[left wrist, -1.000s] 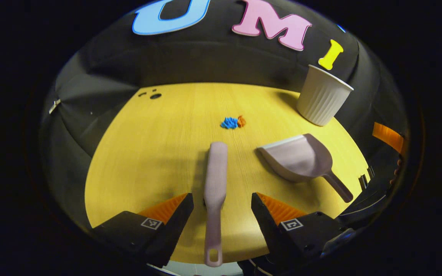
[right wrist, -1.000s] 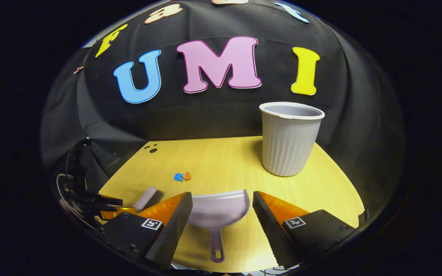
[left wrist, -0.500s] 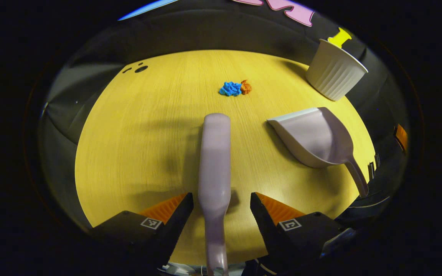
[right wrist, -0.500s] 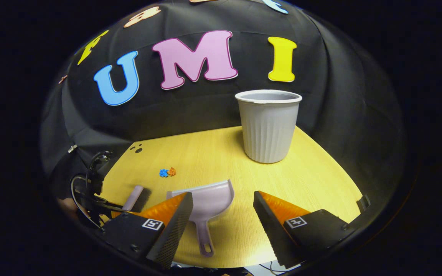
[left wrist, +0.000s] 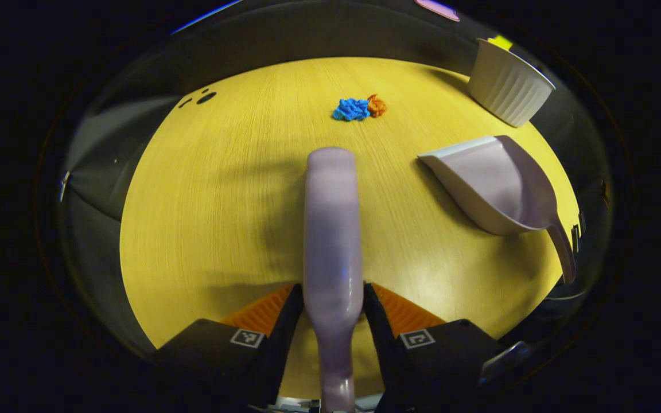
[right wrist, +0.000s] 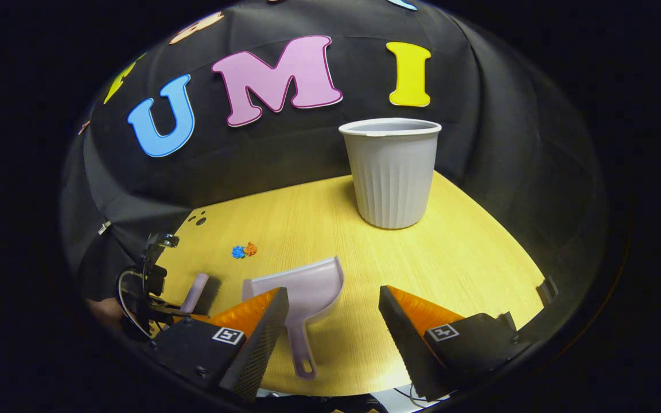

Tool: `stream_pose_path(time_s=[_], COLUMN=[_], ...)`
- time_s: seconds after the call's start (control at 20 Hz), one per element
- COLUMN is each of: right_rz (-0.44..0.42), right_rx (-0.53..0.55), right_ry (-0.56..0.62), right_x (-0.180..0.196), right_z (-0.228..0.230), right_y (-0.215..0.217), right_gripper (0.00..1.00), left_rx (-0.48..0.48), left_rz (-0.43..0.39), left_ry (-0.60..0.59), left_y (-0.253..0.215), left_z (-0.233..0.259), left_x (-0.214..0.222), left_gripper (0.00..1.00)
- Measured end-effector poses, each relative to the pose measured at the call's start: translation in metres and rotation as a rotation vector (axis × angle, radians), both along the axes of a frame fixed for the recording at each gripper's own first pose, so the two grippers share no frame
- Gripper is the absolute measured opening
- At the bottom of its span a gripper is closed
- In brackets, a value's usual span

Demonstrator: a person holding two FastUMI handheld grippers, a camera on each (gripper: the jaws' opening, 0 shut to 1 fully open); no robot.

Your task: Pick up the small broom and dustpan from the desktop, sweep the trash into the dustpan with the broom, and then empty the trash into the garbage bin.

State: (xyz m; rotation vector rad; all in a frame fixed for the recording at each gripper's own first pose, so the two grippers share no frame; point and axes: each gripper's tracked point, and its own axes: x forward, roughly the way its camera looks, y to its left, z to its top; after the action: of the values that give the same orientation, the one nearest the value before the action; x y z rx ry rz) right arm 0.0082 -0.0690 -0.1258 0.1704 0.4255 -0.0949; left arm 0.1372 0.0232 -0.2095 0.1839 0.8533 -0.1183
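A small lilac broom [left wrist: 331,229] lies lengthwise on the yellow desktop [left wrist: 204,201]; my left gripper [left wrist: 333,301] is shut on its neck, both fingers pressing its sides. Ahead of the brush head sits the trash, a blue crumple [left wrist: 352,109] and an orange one [left wrist: 376,105]. The lilac dustpan [left wrist: 497,183] rests to the right, handle toward the near edge. In the right gripper view the dustpan [right wrist: 302,287] lies by the left finger of my right gripper [right wrist: 333,310], which is open and holds nothing. The left gripper [right wrist: 152,292] and broom [right wrist: 195,285] show at far left there.
A ribbed grey garbage bin [right wrist: 392,172] stands upright at the back right of the desktop [right wrist: 468,252], also seen as the bin [left wrist: 508,80] in the left gripper view. Small dark holes [left wrist: 204,97] mark the far left corner. Black cloth walls surround the table.
My left gripper moved forward along the broom and shut on its neck. The right gripper drifted right, so the dustpan now sits left of its gap.
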Motion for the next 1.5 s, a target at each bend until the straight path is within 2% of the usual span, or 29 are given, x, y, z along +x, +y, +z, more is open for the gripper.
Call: stream_pose_path(time_s=[0.05,0.15,0.2,0.25,0.4,0.65,0.95,1.1,1.3,1.5], right_rz=[0.007,0.029,0.043,0.059,0.133,0.217,0.271,0.244,0.230,0.213], right_rx=[-0.001,-0.005,-0.012,-0.023,-0.032,-0.027,-0.035,-0.044,-0.011,-0.071], right_ry=[0.007,0.022,0.034,0.056,0.125,0.257,0.361,0.417,0.500,0.551], right_x=[-0.001,0.002,0.003,0.004,0.005,0.002,0.000,0.004,0.005,0.016], right_z=[-0.002,-0.006,-0.009,-0.015,-0.030,-0.053,-0.078,-0.101,-0.133,-0.158], right_y=[0.001,0.005,0.006,0.009,0.023,0.040,0.047,0.041,0.050,0.050], right_gripper=[0.99,0.99,0.99,0.99,0.99,0.99,0.99,0.99,0.99,0.99], left_rx=[-0.007,-0.010,-0.015,-0.011,-0.025,-0.093,-0.184,-0.251,-0.245,-0.229], left_rz=[0.003,0.004,0.008,0.010,0.006,0.067,0.127,0.171,0.227,0.262], left_ry=[-0.012,-0.046,-0.063,-0.068,-0.084,-0.150,-0.193,-0.220,-0.241,-0.235], left_y=[-0.002,-0.002,-0.002,-0.004,-0.004,-0.003,-0.001,-0.002,0.009,0.016], left_z=[-0.001,0.002,0.001,-0.001,0.000,0.000,0.013,0.026,0.033,0.030], left_x=[0.001,0.000,-0.001,-0.001,-0.001,-0.005,-0.033,-0.049,-0.062,-0.070], left_gripper=[0.68,0.58,0.46,0.39,0.35,0.25,0.26,0.25,0.25,0.25])
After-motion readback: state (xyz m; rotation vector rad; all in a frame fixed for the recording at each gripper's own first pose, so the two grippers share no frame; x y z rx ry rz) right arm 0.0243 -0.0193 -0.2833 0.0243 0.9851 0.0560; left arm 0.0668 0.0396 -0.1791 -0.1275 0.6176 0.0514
